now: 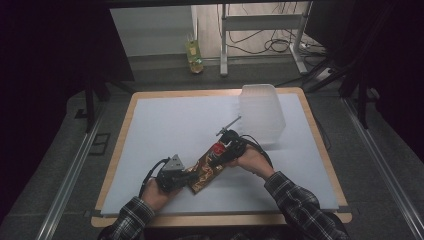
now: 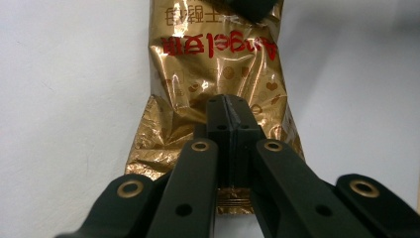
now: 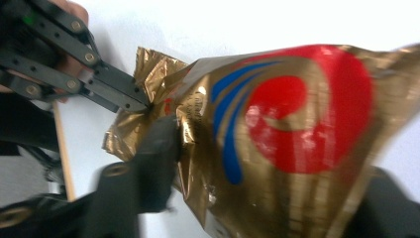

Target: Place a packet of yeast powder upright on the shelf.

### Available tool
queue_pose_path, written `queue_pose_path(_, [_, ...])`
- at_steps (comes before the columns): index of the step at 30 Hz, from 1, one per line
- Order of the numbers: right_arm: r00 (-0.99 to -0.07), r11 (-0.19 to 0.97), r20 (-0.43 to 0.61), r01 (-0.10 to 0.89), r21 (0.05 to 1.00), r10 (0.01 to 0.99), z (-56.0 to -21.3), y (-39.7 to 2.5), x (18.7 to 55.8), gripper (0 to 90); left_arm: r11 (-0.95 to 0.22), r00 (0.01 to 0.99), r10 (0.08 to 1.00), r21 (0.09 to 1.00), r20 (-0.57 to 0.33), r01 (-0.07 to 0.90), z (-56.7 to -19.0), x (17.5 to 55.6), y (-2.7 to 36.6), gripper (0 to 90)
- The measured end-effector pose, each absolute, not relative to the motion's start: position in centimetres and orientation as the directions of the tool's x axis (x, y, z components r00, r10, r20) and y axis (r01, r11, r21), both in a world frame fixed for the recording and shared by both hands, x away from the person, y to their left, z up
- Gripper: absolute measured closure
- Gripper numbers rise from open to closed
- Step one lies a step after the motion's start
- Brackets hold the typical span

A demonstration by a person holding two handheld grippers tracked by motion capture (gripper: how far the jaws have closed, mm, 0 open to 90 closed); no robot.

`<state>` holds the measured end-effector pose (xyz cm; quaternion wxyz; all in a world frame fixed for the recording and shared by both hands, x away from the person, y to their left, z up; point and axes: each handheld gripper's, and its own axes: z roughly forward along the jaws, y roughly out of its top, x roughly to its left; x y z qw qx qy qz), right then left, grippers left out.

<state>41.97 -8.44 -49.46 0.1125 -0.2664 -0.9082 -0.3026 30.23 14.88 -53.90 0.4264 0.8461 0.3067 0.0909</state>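
your left claw (image 2: 229, 106) pinches the gold snack bag (image 2: 218, 74) at its crimped end, and your right claw (image 1: 226, 148) grips the far end. it's light, crinkly and slippery foil, so hold the flat seams.

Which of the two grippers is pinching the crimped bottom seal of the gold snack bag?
The left gripper. Its jaws are shut on the crimped end of the gold snack bag, while the right gripper holds the end with the red swirl.

A gold snack bag (image 1: 204, 173) lies on the white mat (image 1: 165, 130), near the mat's front edge. The left gripper (image 1: 186, 177) meets the bag's near end; the right gripper (image 1: 220, 155) meets its far end. A translucent plastic container (image 1: 261, 113) stands beyond the bag, toward the mat's far right corner.
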Motion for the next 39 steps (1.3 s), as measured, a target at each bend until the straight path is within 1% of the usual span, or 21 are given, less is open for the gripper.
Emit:
queue_pose_path(3, [-0.802, 0.647, 0.428, 0.592, 0.48, 0.416, -49.2, -8.8, 42.2, 60.3, -0.457, 0.799, 0.594, 0.776, -0.098, 0.435, -53.8, 30.2, 14.9, 88.4])
queue_pose_path(4, [-0.802, 0.647, 0.428, 0.592, 0.48, 0.416, -49.2, -8.8, 42.2, 60.3, -0.459, 0.799, 0.594, 0.777, -0.093, 0.431, -53.8, 30.2, 14.9, 88.4])
queue_pose_path(5, [-0.8, 0.642, 0.438, 0.594, 0.485, 0.409, -49.1, -8.9, 42.2, 62.1, -0.46, 0.799, 0.595, 0.778, -0.088, 0.429, -53.8, 30.1, 14.9, 87.7])
queue_pose_path(7, [-0.792, 0.638, 0.452, 0.604, 0.479, 0.41, -48.9, -9.0, 42.1, 65.0, -0.461, 0.798, 0.596, 0.776, -0.089, 0.43, -53.7, 30.1, 15.1, 82.0])
queue_pose_path(11, [-0.783, 0.625, 0.472, 0.614, 0.481, 0.406, -48.6, -9.1, 42.0, 69.3, -0.445, 0.8, 0.589, 0.778, -0.12, 0.444, -53.5, 30.2, 15.4, 73.4])
queue_pose_path(13, [-0.779, 0.617, 0.483, 0.618, 0.487, 0.399, -48.3, -9.2, 41.9, 70.2, -0.43, 0.797, 0.588, 0.782, -0.138, 0.452, -53.3, 30.3, 15.6, 67.8])
queue_pose_path(14, [-0.784, 0.618, 0.478, 0.612, 0.493, 0.395, -48.1, -9.3, 41.9, 70.5, -0.427, 0.798, 0.586, 0.782, -0.143, 0.454, -53.3, 30.3, 15.6, 62.8])
queue_pose_path(18, [-0.8, 0.613, 0.458, 0.594, 0.521, 0.387, -47.5, -9.4, 41.8, 71.0, -0.388, 0.774, 0.612, 0.792, -0.161, 0.471, -53.1, 30.5, 16.1, 53.2])
queue_pose_path(20, [-0.808, 0.609, 0.448, 0.586, 0.535, 0.383, -47.2, -9.5, 41.8, 71.1, -0.363, 0.768, 0.616, 0.803, -0.173, 0.472, -53.1, 30.6, 16.5, 51.2])
queue_pose_path(23, [-0.822, 0.608, 0.424, 0.568, 0.554, 0.381, -46.6, -9.7, 41.7, 71.4, -0.341, 0.758, 0.63, 0.815, -0.172, 0.468, -53.0, 30.7, 16.7, 45.8])
queue_pose_path(26, [-0.834, 0.608, 0.401, 0.551, 0.572, 0.379, -45.8, -10.0, 41.7, 71.7, -0.349, 0.755, 0.635, 0.811, -0.164, 0.469, -53.2, 30.8, 16.7, 37.9])
queue_pose_path(29, [-0.846, 0.609, 0.378, 0.533, 0.588, 0.376, -45.2, -10.3, 41.8, 71.8, -0.353, 0.757, 0.635, 0.815, -0.153, 0.46, -53.3, 30.9, 16.6, 33.6])
queue_pose_path(31, [-0.862, 0.611, 0.341, 0.506, 0.609, 0.375, -44.5, -10.6, 41.9, 72.0, -0.357, 0.756, 0.639, 0.816, -0.142, 0.455, -53.3, 30.9, 16.7, 29.6])
queue_pose_path(32, [-0.862, 0.611, 0.341, 0.506, 0.609, 0.375, -44.5, -10.6, 41.9, 72.0, -0.354, 0.754, 0.642, 0.818, -0.14, 0.454, -53.3, 30.9, 16.7, 29.6])
queue_pose_path(36, [-0.875, 0.6, 0.3, 0.48, 0.64, 0.379, -43.4, -11.2, 41.9, 72.0, -0.351, 0.745, 0.654, 0.822, -0.128, 0.449, -53.4, 31.0, 16.7, 25.1])
queue_pose_path(37, [-0.879, 0.597, 0.281, 0.47, 0.65, 0.386, -43.0, -11.4, 41.9, 72.0, -0.35, 0.745, 0.656, 0.823, -0.125, 0.447, -53.4, 31.0, 16.7, 22.7])
queue_pose_path(39, [-0.883, 0.597, 0.266, 0.46, 0.657, 0.388, -42.7, -11.5, 41.9, 72.0, -0.352, 0.743, 0.659, 0.825, -0.117, 0.442, -53.4, 31.0, 16.8, 21.8])
